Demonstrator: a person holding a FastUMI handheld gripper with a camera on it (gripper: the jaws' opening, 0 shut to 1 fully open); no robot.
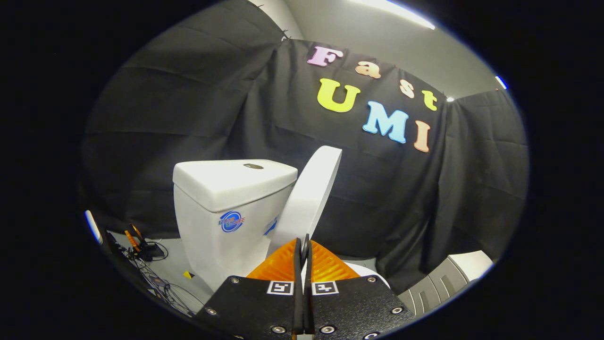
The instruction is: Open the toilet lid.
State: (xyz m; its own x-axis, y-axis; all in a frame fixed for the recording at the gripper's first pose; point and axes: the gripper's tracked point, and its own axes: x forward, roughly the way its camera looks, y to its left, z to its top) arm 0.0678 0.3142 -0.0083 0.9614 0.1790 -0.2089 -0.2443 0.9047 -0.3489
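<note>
Fingers of the gripper (302,245) stand pressed almost together with only a thin slit between, and whether they pinch the lid (309,198) edge just ahead cannot be told. Lid stands raised, tilted toward the tank (222,212); judged nearly open, so ease it back gently until it rests. Tank sticker (231,221) is too small to read.

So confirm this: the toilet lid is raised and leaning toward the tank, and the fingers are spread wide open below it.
Wrong on the fingers: the gripper view shows them closed together, nearly touching, just below the toilet lid. The lid is indeed raised, leaning toward the tank.
</note>
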